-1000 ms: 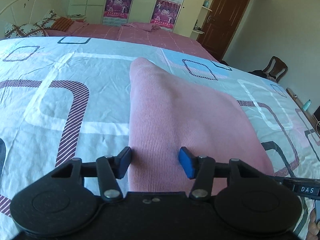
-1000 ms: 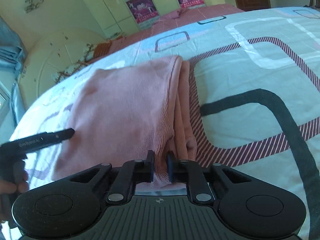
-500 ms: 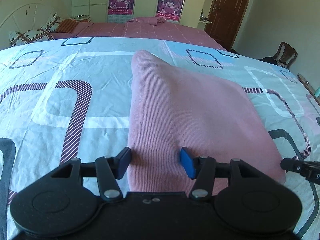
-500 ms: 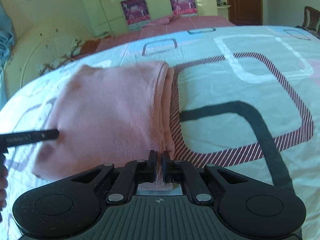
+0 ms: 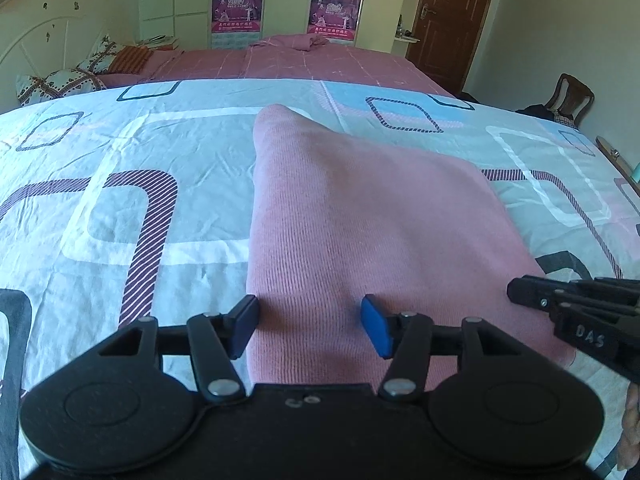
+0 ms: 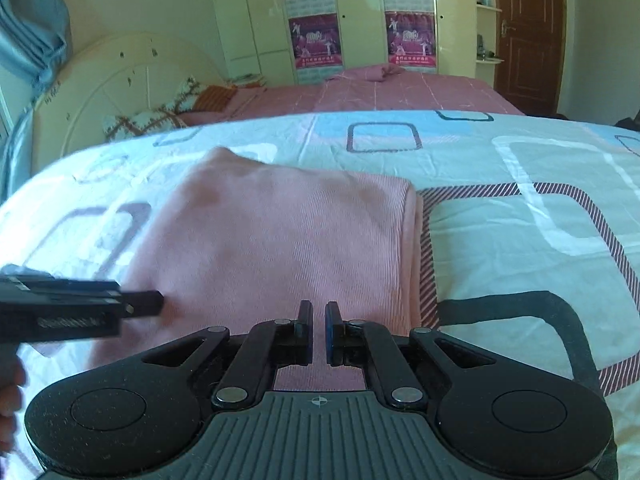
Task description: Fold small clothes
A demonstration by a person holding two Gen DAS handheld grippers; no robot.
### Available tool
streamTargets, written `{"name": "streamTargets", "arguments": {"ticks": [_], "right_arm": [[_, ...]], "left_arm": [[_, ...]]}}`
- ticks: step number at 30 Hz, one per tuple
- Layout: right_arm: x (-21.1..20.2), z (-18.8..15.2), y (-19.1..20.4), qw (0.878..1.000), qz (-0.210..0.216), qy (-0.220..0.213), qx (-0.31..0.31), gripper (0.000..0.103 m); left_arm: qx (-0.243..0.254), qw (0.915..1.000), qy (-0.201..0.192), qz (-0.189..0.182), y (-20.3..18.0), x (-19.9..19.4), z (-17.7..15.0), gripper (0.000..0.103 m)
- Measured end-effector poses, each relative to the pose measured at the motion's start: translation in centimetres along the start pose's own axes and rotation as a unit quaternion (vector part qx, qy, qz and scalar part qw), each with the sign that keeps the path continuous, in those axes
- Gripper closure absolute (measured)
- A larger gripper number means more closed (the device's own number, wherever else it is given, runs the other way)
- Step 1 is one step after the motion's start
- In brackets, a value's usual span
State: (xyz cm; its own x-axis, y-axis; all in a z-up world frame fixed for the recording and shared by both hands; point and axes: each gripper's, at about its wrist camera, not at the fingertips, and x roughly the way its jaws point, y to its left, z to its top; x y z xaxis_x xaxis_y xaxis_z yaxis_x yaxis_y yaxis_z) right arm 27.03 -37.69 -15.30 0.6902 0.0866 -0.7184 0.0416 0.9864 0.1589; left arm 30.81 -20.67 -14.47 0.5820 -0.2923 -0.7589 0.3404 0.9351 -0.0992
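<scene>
Left gripper point(image 5: 310, 326): jaws about half apart, straddling near edge of pink garment point(image 5: 360, 220), pads not pinching cloth. Right gripper point(image 6: 319, 330): jaws all but together, only a slit between, over near edge of same garment; cloth in the slit or not, cannot tell. Garment folded flat into rough rectangle on patterned bedsheet point(image 5: 120, 184), doubled fold edge along its right side in right wrist view. Further back: second bed with pink cover point(image 5: 280, 62), cream wardrobe with posters point(image 6: 316, 40), brown door point(image 5: 448, 20).

pink garment point(image 5: 360, 220): 1 | grippers: 2 | posters: 2 | door point(image 5: 448, 20): 1 | chair point(image 5: 570, 98): 1
</scene>
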Motion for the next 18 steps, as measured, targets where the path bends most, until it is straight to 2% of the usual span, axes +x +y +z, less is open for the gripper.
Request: {"name": "streamTargets", "arguments": {"ticks": [2,4,7,10,13,18], "right_arm": [[1.4,-0.9,-0.6,0.999,-0.034,0.022,-0.02,0.1],[1.8,-1.8,-1.7,0.999,-0.026,0.019,-0.024,0.101],[1.7,-1.6,-1.7,0.998,-0.035,0.024,-0.036,0.101],[1.0,-1.4,-2.2,0.999,-0.028,0.025,-0.023,0.101],[0.0,0.0,-2.6,1.0,-0.006,0.002,0.017,0.1],[1.1,3.0,-1.4,1.0,-0.004,-0.024,0.006,0.1]], "left_arm": [[0.0,1.0,0.0,-0.004,0.0,0.0,-0.1,0.048],[0.006,1.0,-0.002,-0.007,-0.1,-0.3,-0.1,0.047],[-0.003,0.9998,-0.006,-0.02,0.5,-1.0,0.2,0.045],[-0.013,0.9993,-0.03,-0.018,1.3,-1.9,1.2,0.042],[-0.015,0.9993,-0.033,-0.006,2.0,-0.8,2.7,0.041],[-0.024,0.9995,-0.022,-0.007,2.4,1.9,3.7,0.046]]}}
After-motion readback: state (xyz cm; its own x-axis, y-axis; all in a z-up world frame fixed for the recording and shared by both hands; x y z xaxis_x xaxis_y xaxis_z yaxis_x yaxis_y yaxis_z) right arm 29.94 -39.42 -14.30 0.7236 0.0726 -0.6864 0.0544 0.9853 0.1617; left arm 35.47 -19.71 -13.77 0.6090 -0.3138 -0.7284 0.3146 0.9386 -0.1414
